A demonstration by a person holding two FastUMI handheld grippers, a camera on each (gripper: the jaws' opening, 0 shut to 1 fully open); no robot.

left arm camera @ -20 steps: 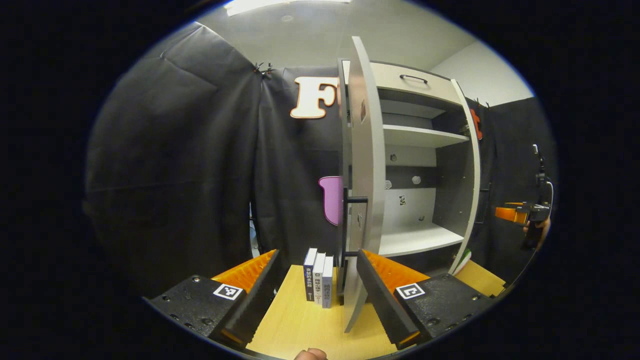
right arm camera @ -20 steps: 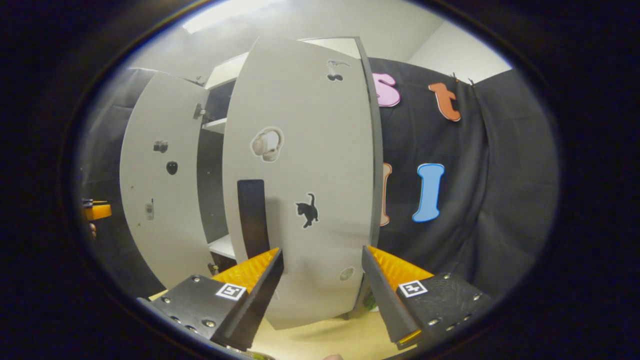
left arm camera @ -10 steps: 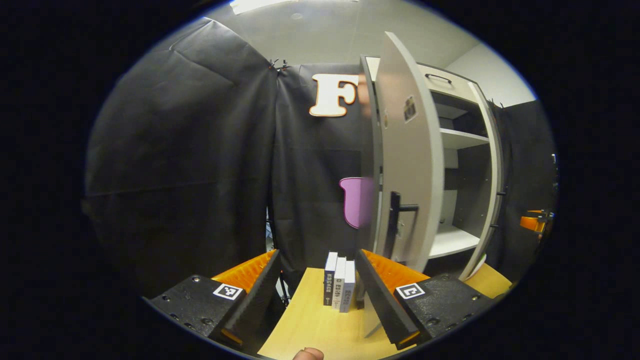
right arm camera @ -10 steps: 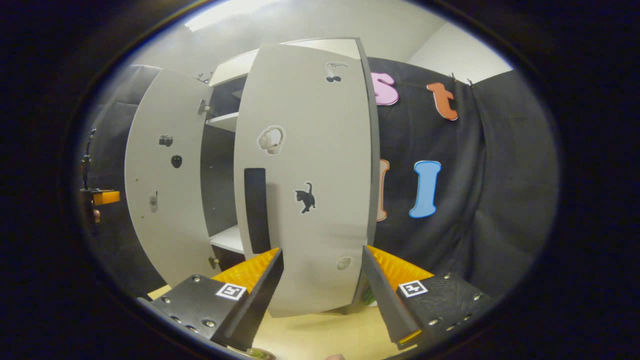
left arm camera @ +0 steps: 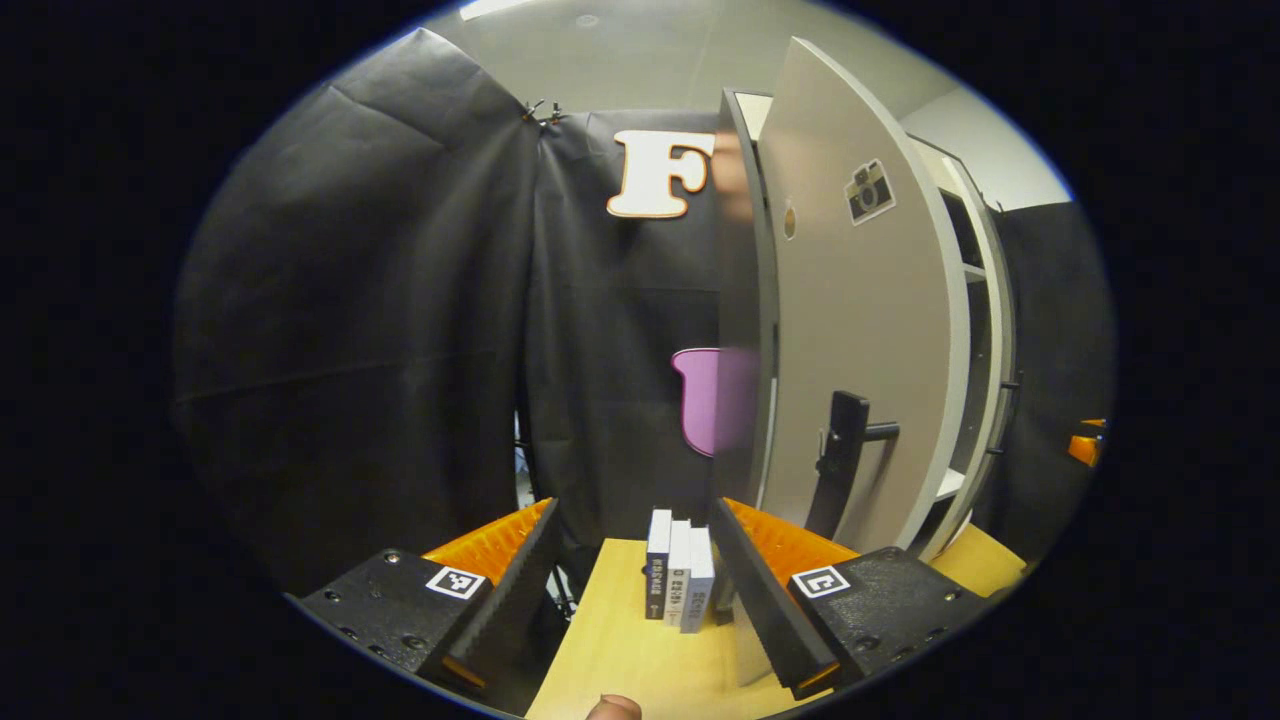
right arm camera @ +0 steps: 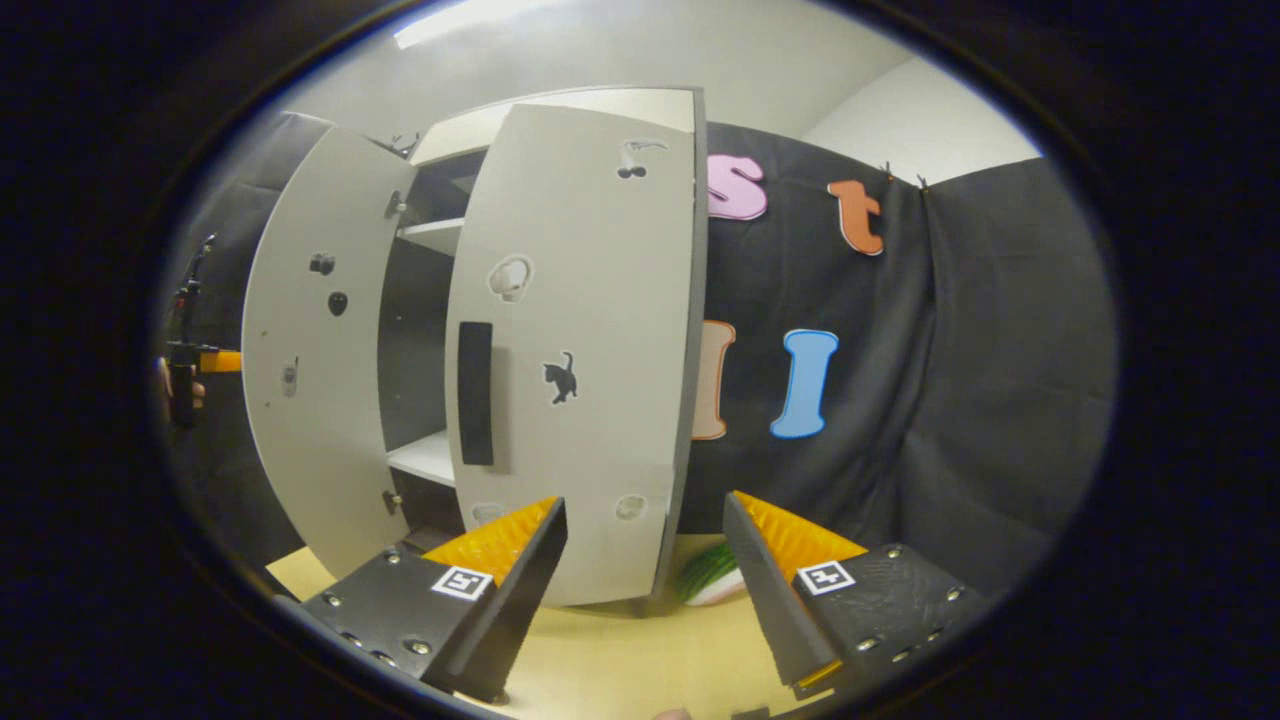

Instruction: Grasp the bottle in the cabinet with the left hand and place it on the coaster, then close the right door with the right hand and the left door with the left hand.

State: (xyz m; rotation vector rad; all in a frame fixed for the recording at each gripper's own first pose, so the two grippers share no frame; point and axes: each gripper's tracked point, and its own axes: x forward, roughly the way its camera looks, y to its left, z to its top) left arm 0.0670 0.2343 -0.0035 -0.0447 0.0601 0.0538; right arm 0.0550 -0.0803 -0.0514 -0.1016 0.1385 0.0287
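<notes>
In the left gripper view the cabinet's left door (left arm camera: 860,330), pale grey with a black handle (left arm camera: 845,460), stands partly swung in, leaving a narrow slice of shelves (left arm camera: 975,330) showing. My left gripper (left arm camera: 635,590) is open, its right finger (left arm camera: 760,590) low in front of that door's bottom edge; whether it touches I cannot tell. In the right gripper view the right door (right arm camera: 590,350) with its black handle (right arm camera: 475,392) is nearly shut. The left door (right arm camera: 300,350) stands further open beside it. My right gripper (right arm camera: 645,590) is open and empty just in front of the right door.
Three books (left arm camera: 678,575) stand upright on the wooden table (left arm camera: 620,650) beside the cabinet. A green and white object (right arm camera: 710,572) lies on the table by the right door's hinge side. The other gripper shows far off at each view's edge (left arm camera: 1085,445) (right arm camera: 195,360).
The left door has swung inward, hiding most of the shelves. The right door has turned nearer shut, and the right gripper has drawn back a little from it.
</notes>
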